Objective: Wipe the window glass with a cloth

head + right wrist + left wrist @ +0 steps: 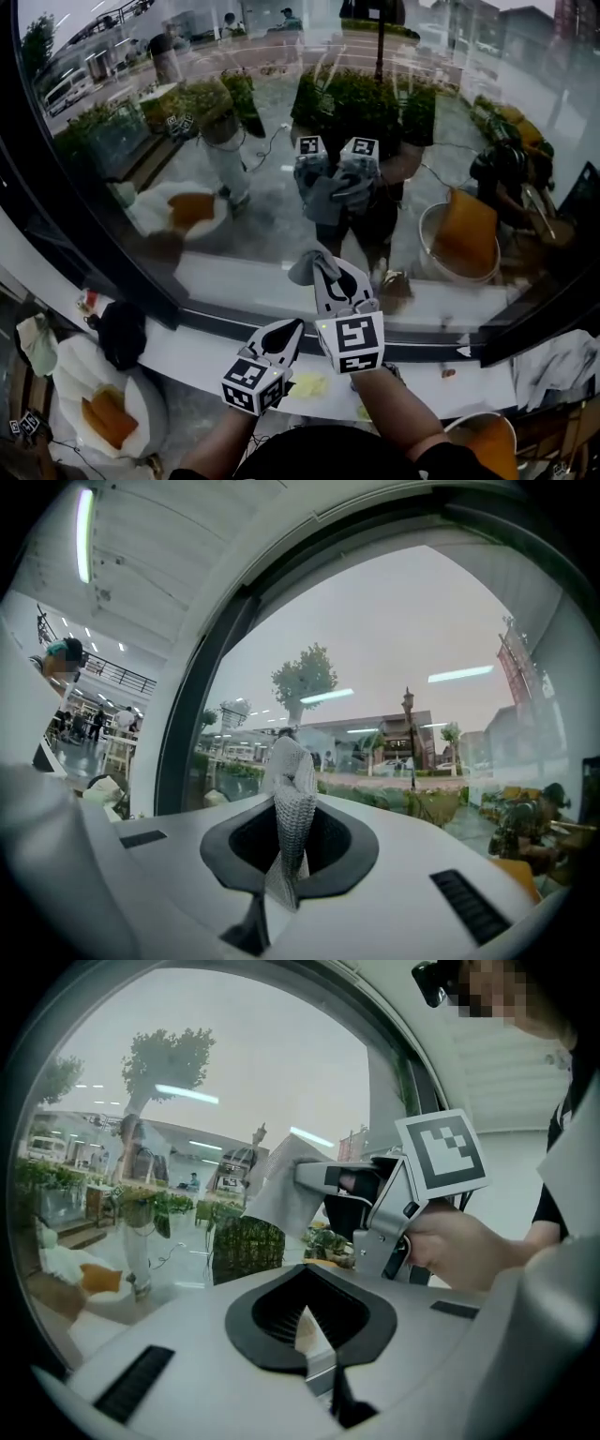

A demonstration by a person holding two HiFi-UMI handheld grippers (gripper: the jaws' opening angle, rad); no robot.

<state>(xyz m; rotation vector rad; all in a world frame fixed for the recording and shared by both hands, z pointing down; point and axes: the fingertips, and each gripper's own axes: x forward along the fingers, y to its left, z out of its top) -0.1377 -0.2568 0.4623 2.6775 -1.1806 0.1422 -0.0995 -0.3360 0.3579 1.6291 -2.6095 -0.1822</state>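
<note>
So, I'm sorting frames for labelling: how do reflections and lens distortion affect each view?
Head view: the clear window glass mirrors the person over the outdoors; fisheye bends its dark frame. Left gripper view: ceiling-light streaks reflected, mosaic patch top right. Right gripper view: grey mesh cloth sharp, light streaks across the sky.

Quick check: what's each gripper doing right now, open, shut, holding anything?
Left gripper: shut, nothing between its jaws.
Right gripper: shut on the grey cloth, held up near the window glass.

Cloth (pixel 304 266) in right claw (pixel 330 274), before window glass (pixel 272 131)
</note>
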